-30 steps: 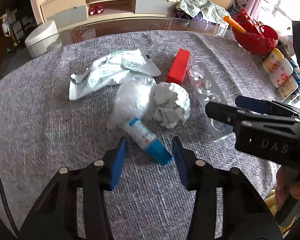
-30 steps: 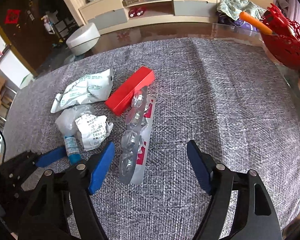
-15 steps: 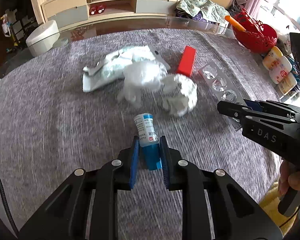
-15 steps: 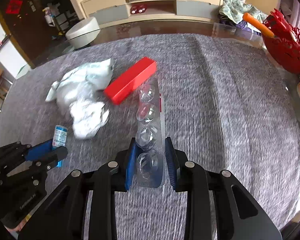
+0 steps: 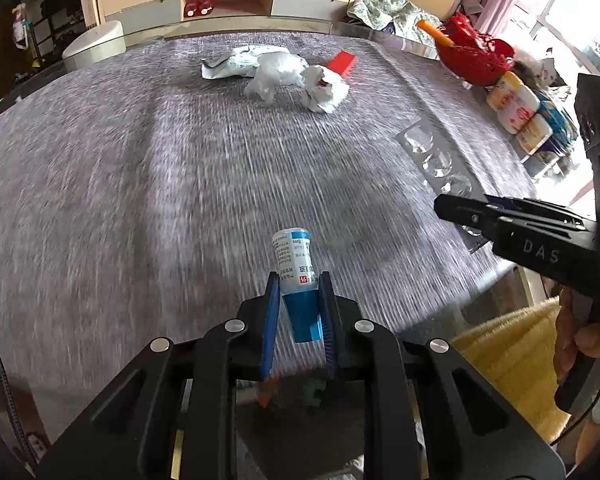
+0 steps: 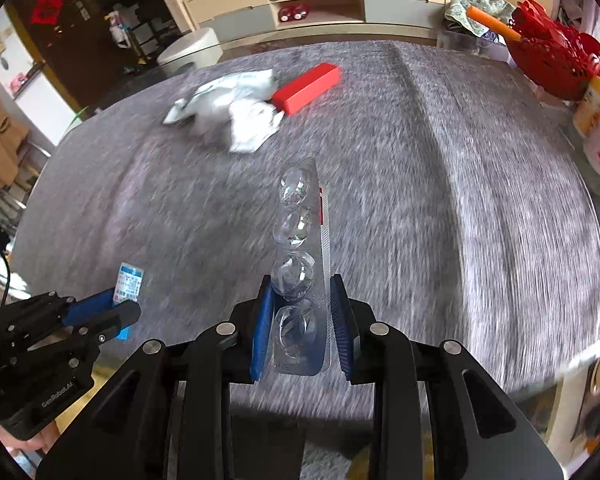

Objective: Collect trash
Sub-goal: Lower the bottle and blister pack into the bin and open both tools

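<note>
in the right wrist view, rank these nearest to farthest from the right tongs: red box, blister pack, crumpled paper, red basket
1. Blister pack: clamped between the right tongs, sticking out ahead.
2. Crumpled paper: on the grey cloth, ahead and left of centre.
3. Red box: just behind the paper, touching the pile.
4. Red basket: far right corner, past the cloth's edge.

Box (image 6: 306,87) lies right of wrappers (image 6: 236,114) on cloth (image 6: 440,200).

A red basket (image 5: 474,54) and what look like yoghurt bottles (image 5: 518,108) flank the grey tablecloth (image 5: 140,168).
</note>
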